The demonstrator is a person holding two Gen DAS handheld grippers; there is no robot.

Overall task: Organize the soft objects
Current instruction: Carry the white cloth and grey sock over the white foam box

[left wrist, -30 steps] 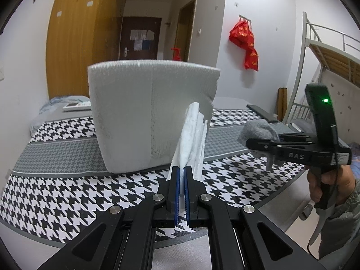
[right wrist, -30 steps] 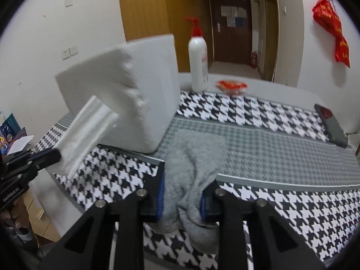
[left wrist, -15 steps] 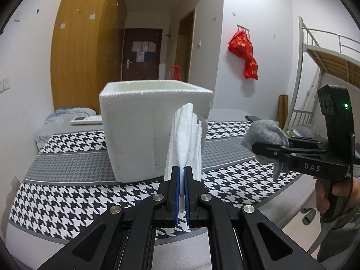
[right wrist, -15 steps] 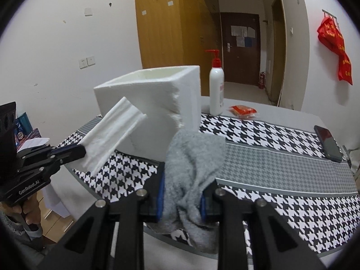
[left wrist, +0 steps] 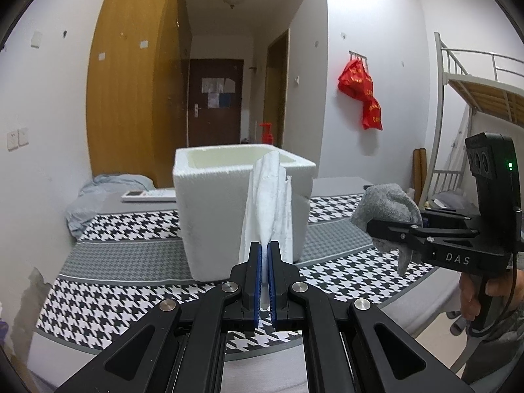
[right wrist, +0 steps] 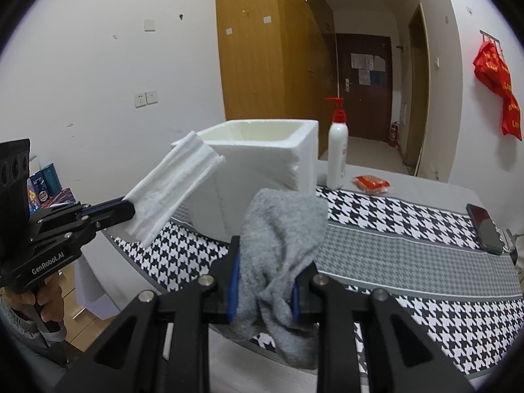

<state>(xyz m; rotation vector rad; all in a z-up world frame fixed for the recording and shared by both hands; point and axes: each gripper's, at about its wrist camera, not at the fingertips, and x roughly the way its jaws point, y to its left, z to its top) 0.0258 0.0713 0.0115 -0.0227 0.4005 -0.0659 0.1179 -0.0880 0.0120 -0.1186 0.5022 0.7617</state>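
White folded cloth (left wrist: 267, 203) is clenched in the left gripper (left wrist: 264, 281); the right gripper (right wrist: 263, 281) grasps a grey sock (right wrist: 278, 229) near the foam box (right wrist: 262, 167).

White foam box (left wrist: 242, 209), centre; white folded cloth (left wrist: 267, 203); grey sock (right wrist: 281, 245); black-and-white houndstooth table cover (right wrist: 409, 229), grey band; red bag (left wrist: 362, 93), upper right

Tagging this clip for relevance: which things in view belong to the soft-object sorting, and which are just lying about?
Part of the job:
- folded white cloth, in the left gripper
- grey sock, in the right gripper
- white foam box, open on top

Lying about:
- pump bottle
- red packet
- phone
- remote
- blue-grey fabric
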